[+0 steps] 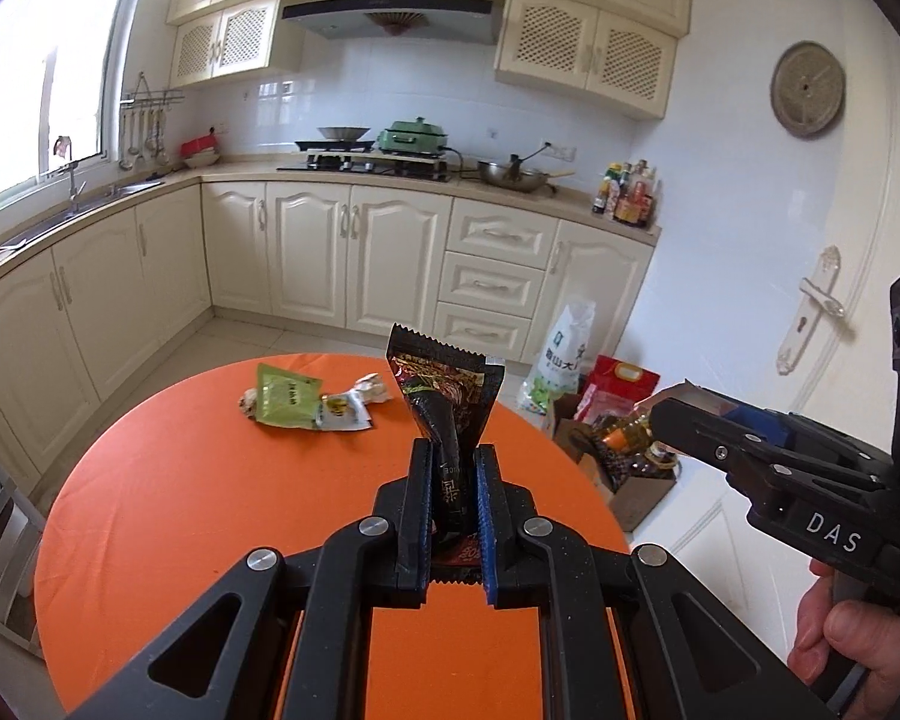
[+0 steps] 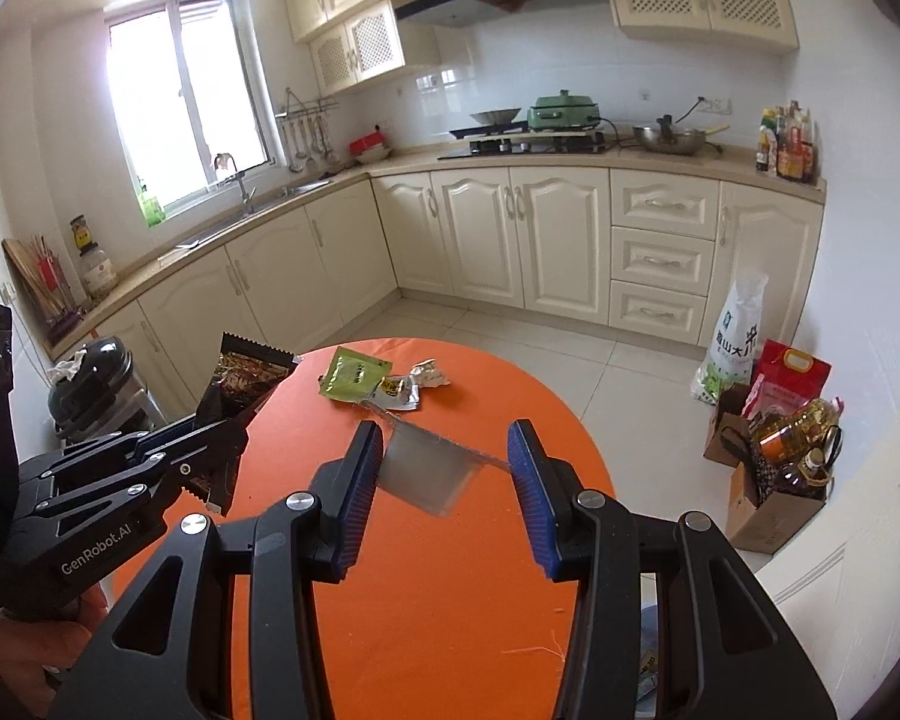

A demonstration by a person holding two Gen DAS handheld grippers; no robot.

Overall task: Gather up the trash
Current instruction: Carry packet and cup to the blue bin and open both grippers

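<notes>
Evidently both tongs were loaded. The left tongs [image 1: 453,495] were pressed together on the crumpled lower end of a dark snack wrapper [image 1: 447,387], which stood up above the orange desk [image 1: 210,510]: light, crinkly film that bunches under the pads. The right tongs [image 2: 444,480] pinched a clear plastic cup [image 2: 426,471] across its rim, half spread; thin and springy, it would likely buckle or slip if squeezed harder. A green sachet [image 2: 351,375] and a crumpled foil packet [image 2: 399,391] lay touching at twelve o'clock on the desk, best taken by a raised edge.
</notes>
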